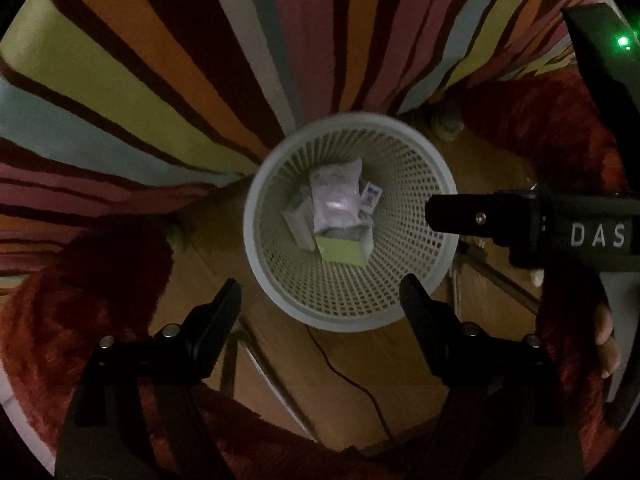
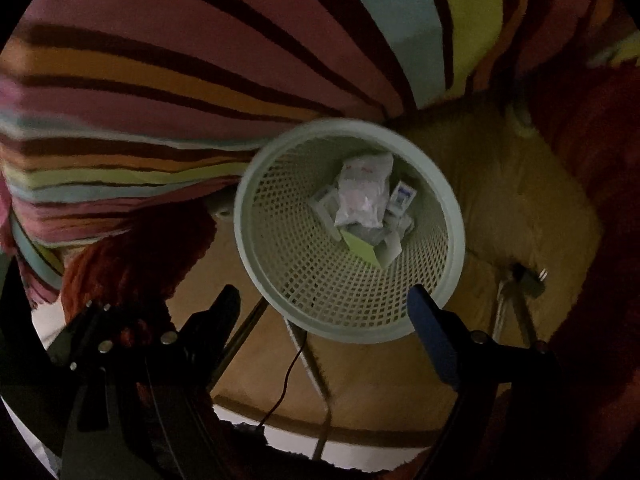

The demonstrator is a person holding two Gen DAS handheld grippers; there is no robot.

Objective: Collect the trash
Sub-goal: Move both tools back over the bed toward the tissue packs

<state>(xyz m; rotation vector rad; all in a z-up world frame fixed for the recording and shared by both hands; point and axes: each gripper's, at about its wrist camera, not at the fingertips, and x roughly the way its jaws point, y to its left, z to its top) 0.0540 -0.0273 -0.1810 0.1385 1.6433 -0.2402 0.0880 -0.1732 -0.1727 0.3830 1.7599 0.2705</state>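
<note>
Both claws gape empty above the basket; only the left view shows fingers.

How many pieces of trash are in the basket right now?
4 that I can tell, heaped at the bottom of the basket: a clear bag on top, a green box below, a white pack left, a blue-print packet right. More may be hidden underneath.
</note>
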